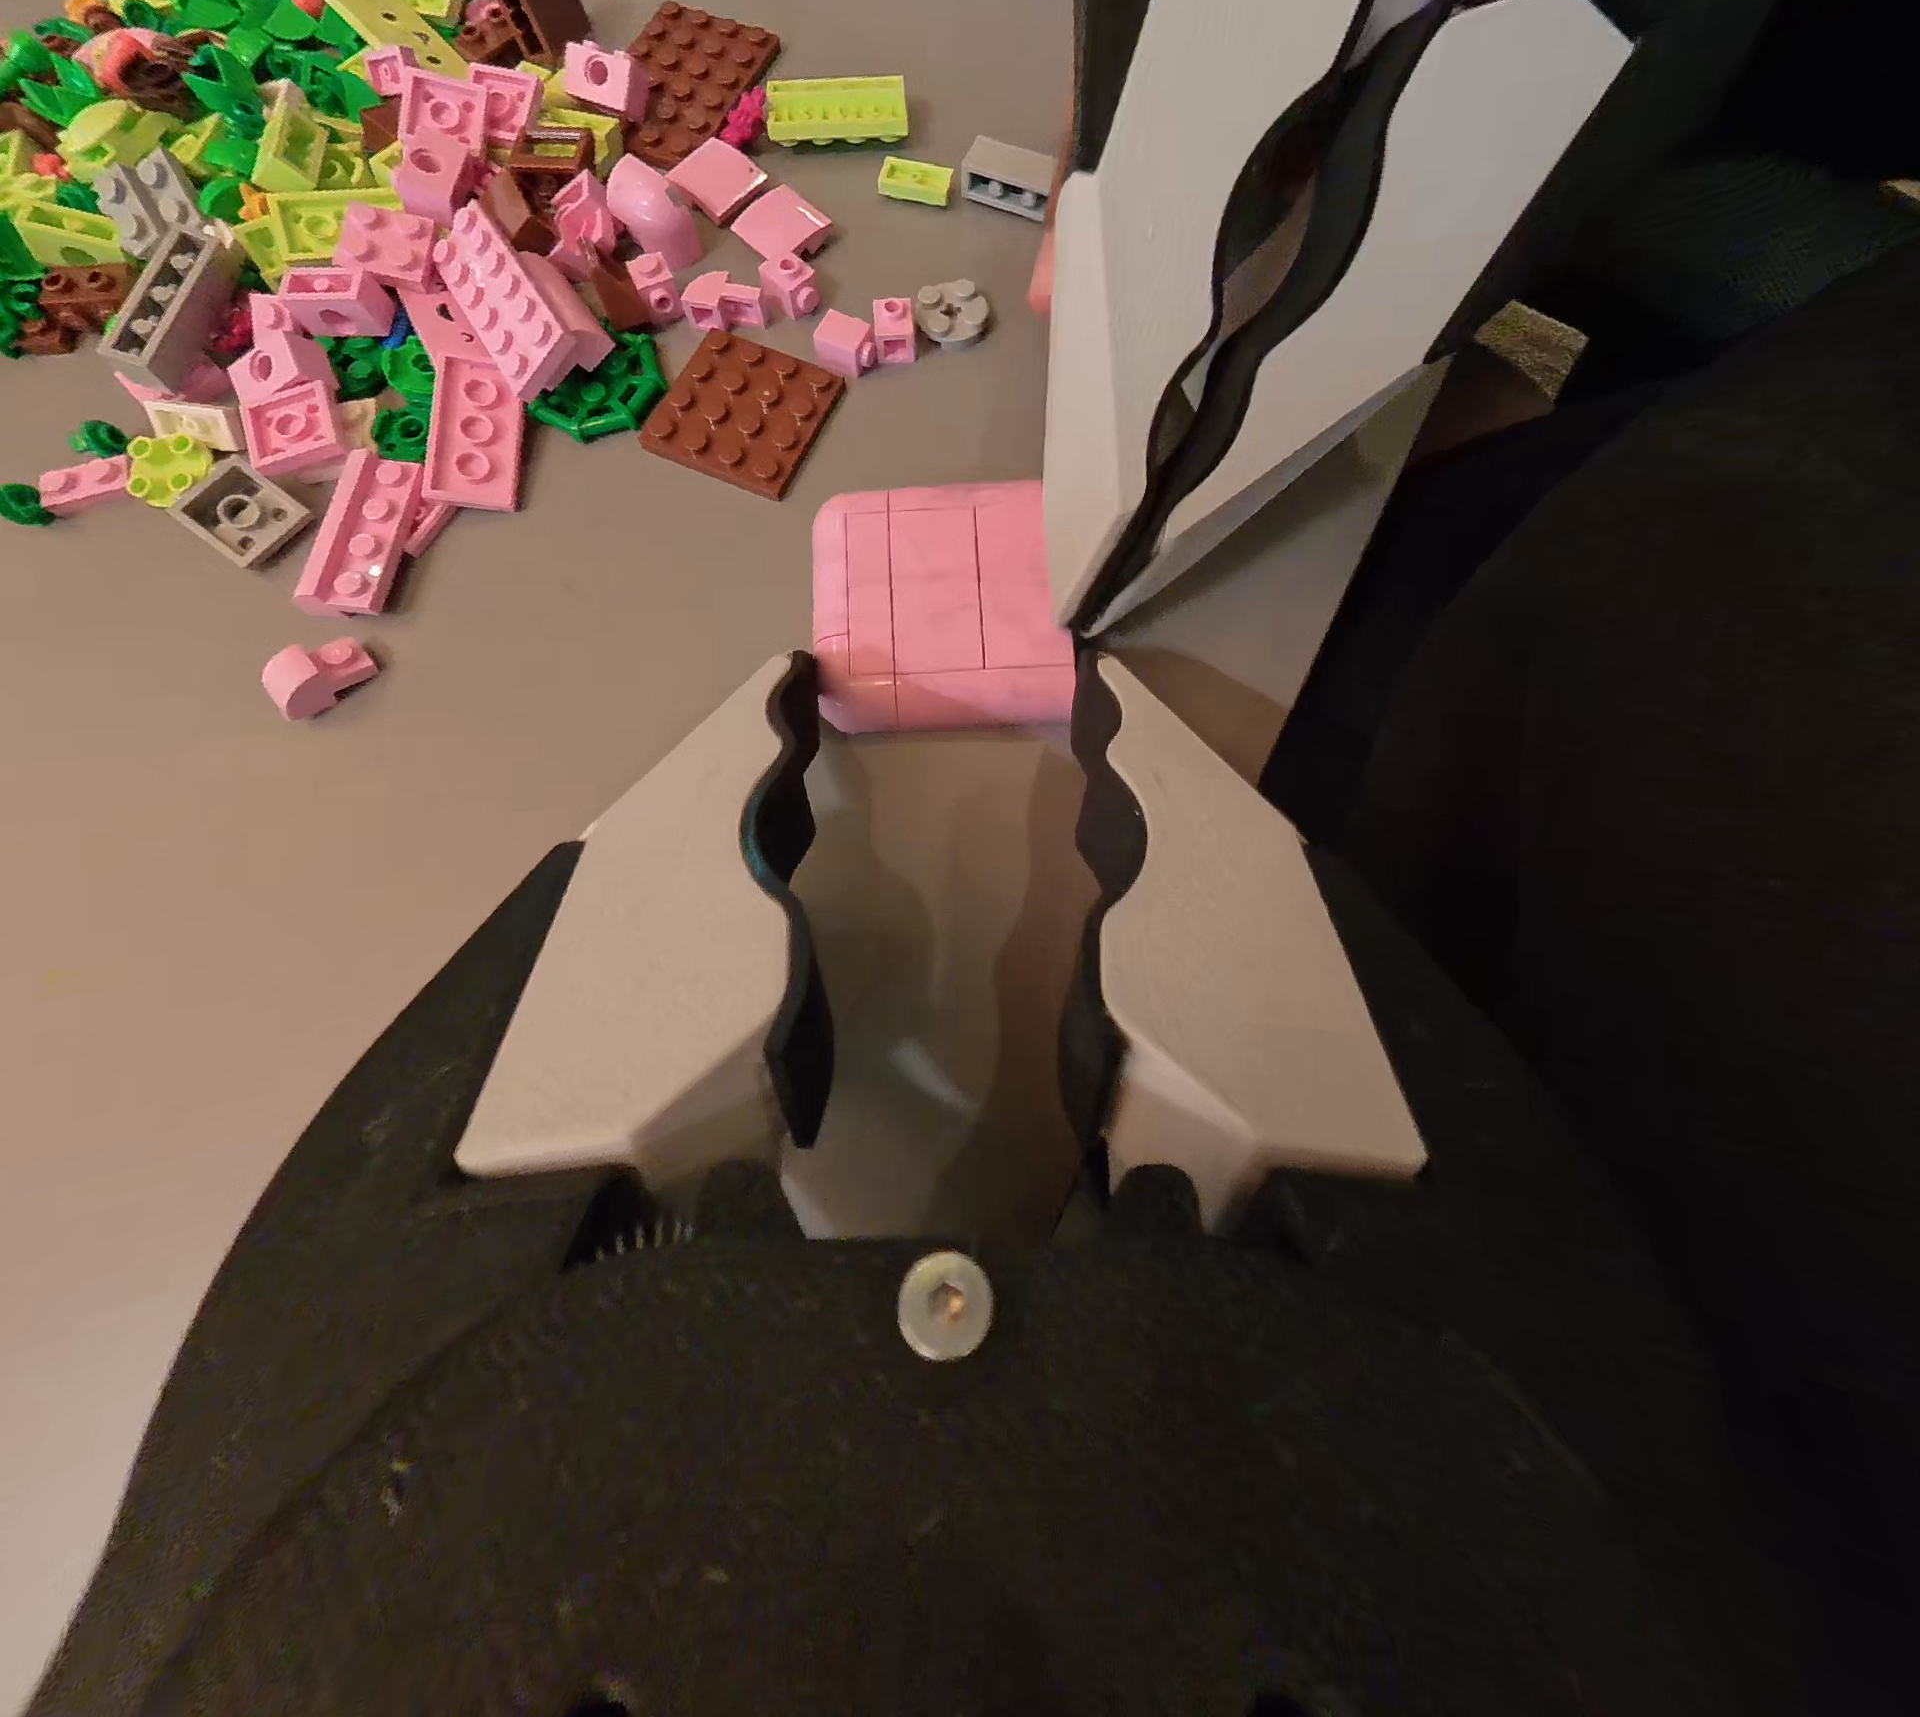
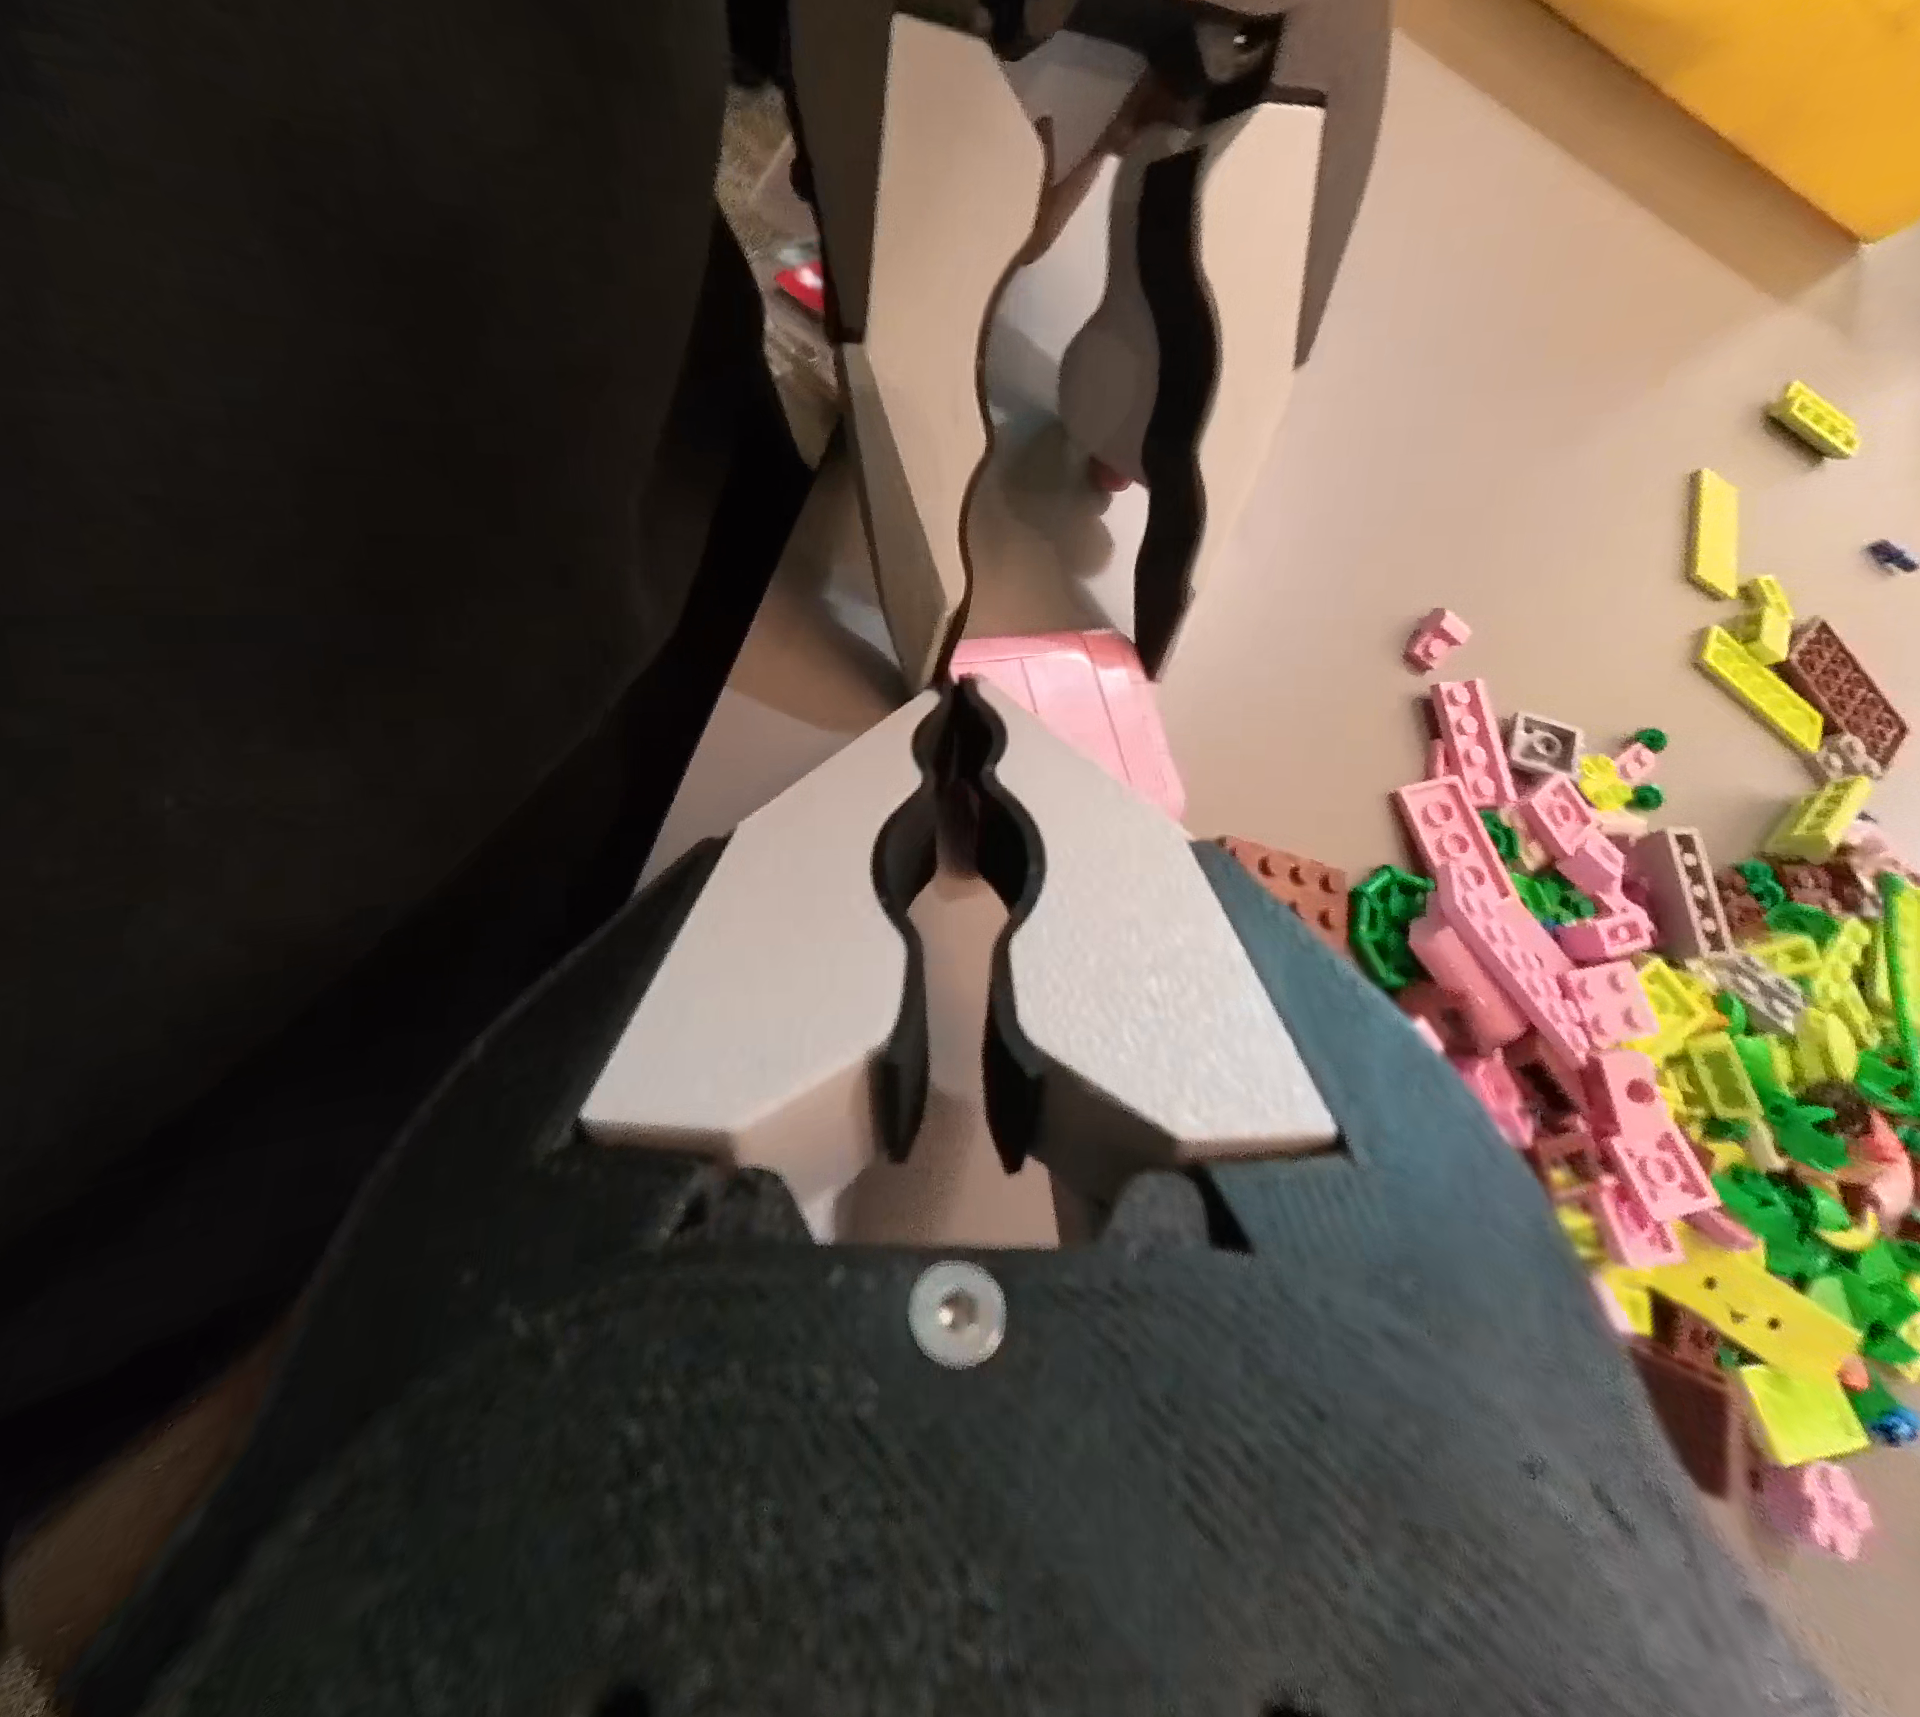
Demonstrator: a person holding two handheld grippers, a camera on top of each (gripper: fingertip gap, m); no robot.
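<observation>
1. Pink block (image 1: pixel 935 607), built of smooth tiles with thin seam lines.
2. Left gripper (image 1: pixel 940 680): pale grey fingers, wavy black pads, black body.
3. Right gripper (image 2: pixel 961 701): same colours.
4. Brick pile (image 1: pixel 312 233) at 10 o'clock: pink, lime, green, brown, grey.
5. Tabletop (image 1: pixel 312 836): plain grey-beige.
6. Yellow bin (image 2: pixel 1714 5) at 1 o'clock.
</observation>
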